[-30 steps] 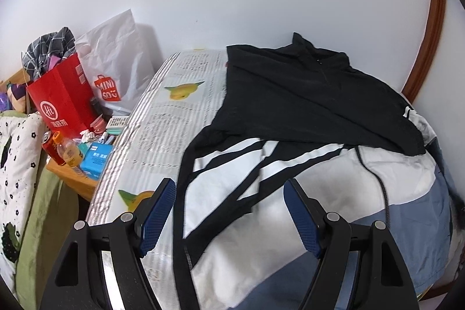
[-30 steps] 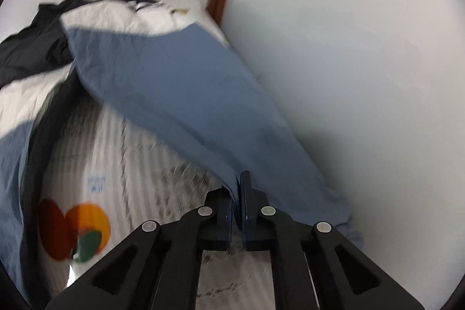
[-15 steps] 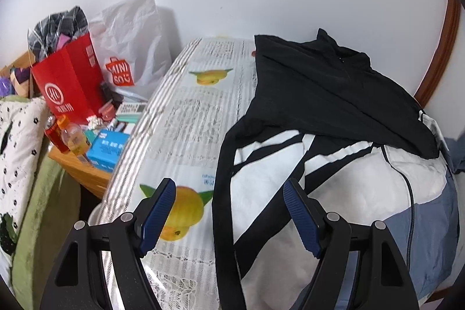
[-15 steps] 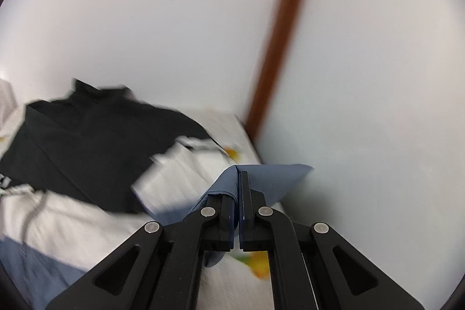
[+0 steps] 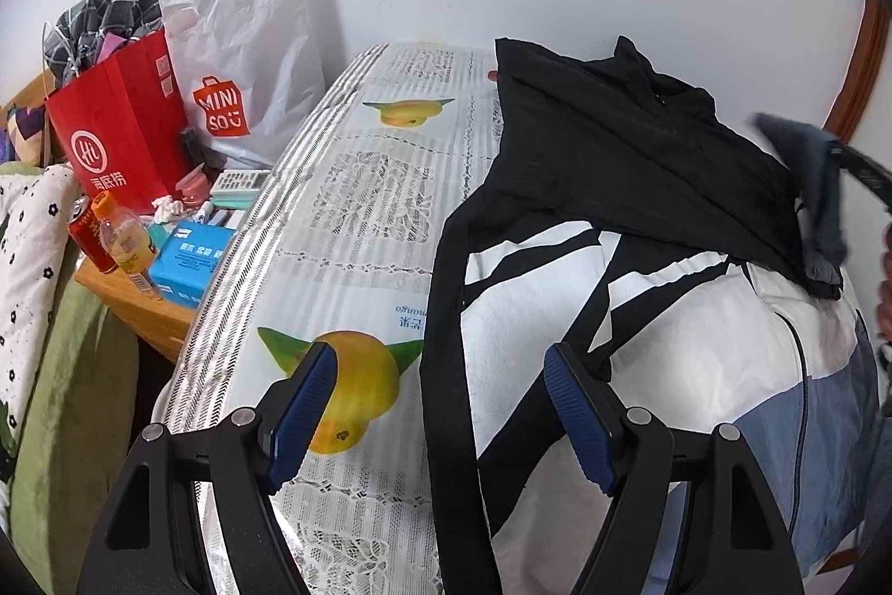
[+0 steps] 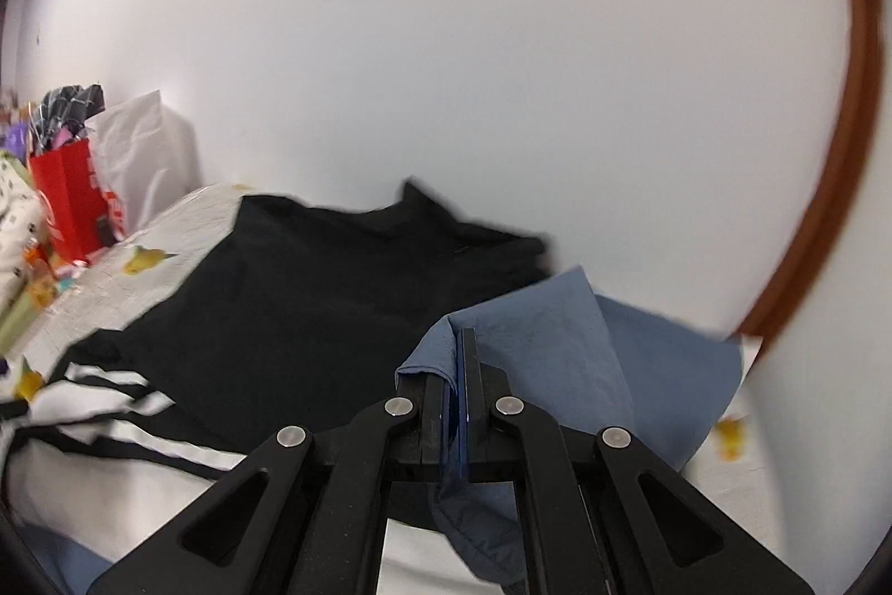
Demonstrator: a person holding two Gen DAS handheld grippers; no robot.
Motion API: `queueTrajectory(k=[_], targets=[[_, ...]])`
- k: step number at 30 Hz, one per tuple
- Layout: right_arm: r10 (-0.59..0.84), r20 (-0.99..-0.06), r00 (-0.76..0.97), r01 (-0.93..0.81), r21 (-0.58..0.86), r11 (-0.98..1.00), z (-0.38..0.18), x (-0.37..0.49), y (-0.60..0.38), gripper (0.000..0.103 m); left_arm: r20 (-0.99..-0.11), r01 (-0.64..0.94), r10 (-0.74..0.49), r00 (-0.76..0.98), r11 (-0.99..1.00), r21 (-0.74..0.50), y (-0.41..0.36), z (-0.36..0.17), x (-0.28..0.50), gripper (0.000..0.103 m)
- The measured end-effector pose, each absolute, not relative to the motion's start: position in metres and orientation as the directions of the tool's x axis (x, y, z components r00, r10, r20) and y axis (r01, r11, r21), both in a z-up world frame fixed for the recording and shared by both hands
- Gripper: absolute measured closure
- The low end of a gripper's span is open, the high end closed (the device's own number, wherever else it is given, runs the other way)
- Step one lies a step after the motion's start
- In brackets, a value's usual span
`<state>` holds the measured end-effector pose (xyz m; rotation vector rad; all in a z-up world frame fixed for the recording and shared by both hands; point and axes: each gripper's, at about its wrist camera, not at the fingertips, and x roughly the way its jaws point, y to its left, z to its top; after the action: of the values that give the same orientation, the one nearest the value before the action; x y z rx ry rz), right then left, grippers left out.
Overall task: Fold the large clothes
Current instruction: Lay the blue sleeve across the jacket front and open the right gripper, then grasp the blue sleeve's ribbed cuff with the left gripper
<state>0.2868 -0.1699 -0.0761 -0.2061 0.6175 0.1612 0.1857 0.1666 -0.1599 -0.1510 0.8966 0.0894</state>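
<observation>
A large jacket lies spread on the table, black on top (image 5: 630, 154), white with black stripes in the middle (image 5: 658, 316) and blue at the hem (image 5: 830, 416). My left gripper (image 5: 440, 405) hovers open over the black sleeve (image 5: 446, 316) and the white part, holding nothing. My right gripper (image 6: 458, 361) is shut on a fold of the blue fabric (image 6: 563, 361), lifted above the black upper part (image 6: 334, 294). In the left wrist view that lifted blue cloth (image 5: 819, 182) and the right gripper's arm show at the right edge.
The table (image 5: 362, 204) wears a lace cloth with mango prints. To its left a wooden side table (image 5: 139, 310) carries a red bag (image 5: 117, 138), a white Miniso bag (image 5: 245, 76), a bottle (image 5: 125, 243) and a blue box (image 5: 189, 260). White walls stand behind; a brown door frame (image 6: 830, 182) is right.
My right gripper has swung up and leftward with the blue fabric, carrying it from beside the wall over the black top. My left gripper drifted a little down and left, staying open.
</observation>
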Motion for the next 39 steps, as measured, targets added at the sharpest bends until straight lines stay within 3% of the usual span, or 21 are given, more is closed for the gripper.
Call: queueTrajectory(k=[8,10,12,14,16,23,31,39], targets=[[0.112,-0.672,0.732,-0.242,-0.102,0.965,-0.133,0.313,-0.144,0.101,-0.787,-0.138,0.013,0.617,0.986,-0.092,0.167,-0.162,0.193,0.028],[0.11,-0.682,0.723,-0.236,-0.094,0.967,-0.14,0.312,-0.148,0.097,-0.786,-0.129,0.009,0.619,0.987,-0.091,0.163,-0.16,0.196,0.028],[0.111,-0.698,0.707,-0.232,-0.081,0.969,-0.143,0.313,-0.152,0.083,-0.783,-0.122,0.004,0.622,0.988,-0.092,0.159,-0.157,0.198,0.028],[0.115,-0.731,0.673,-0.234,-0.063,0.97,-0.145,0.308,-0.158,0.038,-0.779,-0.114,0.001,0.627,0.989,-0.09,0.153,-0.152,0.199,0.028],[0.172,-0.743,0.647,-0.265,-0.008,0.964,-0.148,0.299,-0.163,0.019,-0.774,-0.106,0.002,0.633,0.991,-0.084,0.146,-0.146,0.2,0.028],[0.227,-0.719,0.657,-0.263,0.063,0.963,-0.129,0.25,-0.201,0.018,-0.74,-0.055,0.0,0.672,0.997,-0.051,0.109,-0.12,0.2,0.028],[0.073,-0.683,0.726,-0.028,0.076,0.997,-0.108,0.198,-0.299,0.018,-0.7,0.034,-0.048,0.712,0.999,-0.034,0.053,-0.093,0.207,0.028],[-0.026,-0.724,0.69,0.106,0.066,0.992,-0.107,0.166,-0.376,0.018,-0.695,0.127,-0.11,0.711,0.992,-0.028,-0.006,-0.076,0.225,0.028]])
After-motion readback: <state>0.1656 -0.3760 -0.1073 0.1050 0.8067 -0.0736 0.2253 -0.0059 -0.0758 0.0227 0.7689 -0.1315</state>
